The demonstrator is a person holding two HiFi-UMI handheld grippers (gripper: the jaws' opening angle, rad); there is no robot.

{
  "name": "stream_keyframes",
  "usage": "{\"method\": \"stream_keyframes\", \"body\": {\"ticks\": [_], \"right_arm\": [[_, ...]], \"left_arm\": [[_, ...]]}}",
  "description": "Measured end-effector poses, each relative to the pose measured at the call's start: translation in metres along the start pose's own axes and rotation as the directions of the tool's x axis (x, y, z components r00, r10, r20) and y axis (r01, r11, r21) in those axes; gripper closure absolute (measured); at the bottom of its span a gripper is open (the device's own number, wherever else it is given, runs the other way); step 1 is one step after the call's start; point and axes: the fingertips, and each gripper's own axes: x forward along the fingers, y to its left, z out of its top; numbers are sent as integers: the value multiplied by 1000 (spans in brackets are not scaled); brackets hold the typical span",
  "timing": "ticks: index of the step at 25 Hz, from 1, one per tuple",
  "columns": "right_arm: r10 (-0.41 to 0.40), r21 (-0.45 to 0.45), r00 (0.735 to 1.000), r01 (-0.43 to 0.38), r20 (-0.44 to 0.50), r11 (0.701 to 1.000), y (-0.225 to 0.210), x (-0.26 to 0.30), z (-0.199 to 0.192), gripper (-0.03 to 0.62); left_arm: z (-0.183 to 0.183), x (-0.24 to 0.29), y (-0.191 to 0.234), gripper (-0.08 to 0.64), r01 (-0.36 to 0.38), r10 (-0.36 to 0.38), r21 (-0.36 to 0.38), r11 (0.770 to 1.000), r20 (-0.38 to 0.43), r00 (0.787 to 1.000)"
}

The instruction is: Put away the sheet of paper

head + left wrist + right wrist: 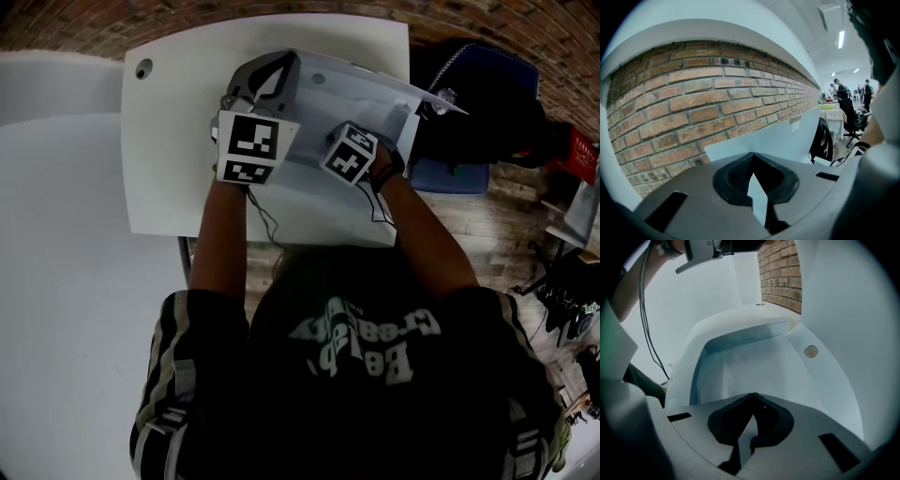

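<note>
**Paper nearly home in the folder**

Holding the folder open above the table with the left gripper: jaws clamped flat together on a thin pale panel, most likely the folder's cover, lifted toward the brick wall behind the folder. Working at the folder's mouth with the right gripper, jaws likewise pressed fully together, nipping a sliver of white that looks to be the near edge of the sheet of paper. Seeing most of that sheet already down inside the folder, slightly rippled, near the snap button on the folder's inner face.

Reading this as the insertion step, well along but not finished. Calling next for a gentle push deeper into the folder, keeping the edge straight so nothing buckles against the folder's seams. Then letting go with the right, dropping the cover and pressing the snap shut.

On writing: nothing legible on the folder itself. Finding only black-and-white square patterns on the marker cubes over the folder, no words. Spotting pale lettering on the person's dark shirt, well back from the folder, upside down and too smeared to read with confidence.
</note>
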Motion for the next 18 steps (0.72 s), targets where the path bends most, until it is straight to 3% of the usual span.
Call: {"method": "stream_keyframes", "body": {"ticks": [6,10,12,15,18], "right_arm": [[12,-2,1000,-12,4,1000,13,-1,0,600],[-158,-48,987,160,33,986,-17,-21,5,599],[-204,-85,979,201,-28,976,-31,-23,-8,599],[-178,-110,972,162,-151,981,-31,-15,-33,599],[-151,-80,958,135,-244,988,-25,-15,-44,599]], "left_arm": [[-1,-2,-1,558,-3,3,0,1000,-5,1000],[-2,-2,-2,558,-4,4,0,1000,-8,1000],[-3,-3,-2,558,-4,4,0,1000,-8,1000],[-3,-4,-3,558,-5,5,0,1000,-10,1000],[-3,-4,-4,558,-5,5,2,1000,-12,1000]]}}
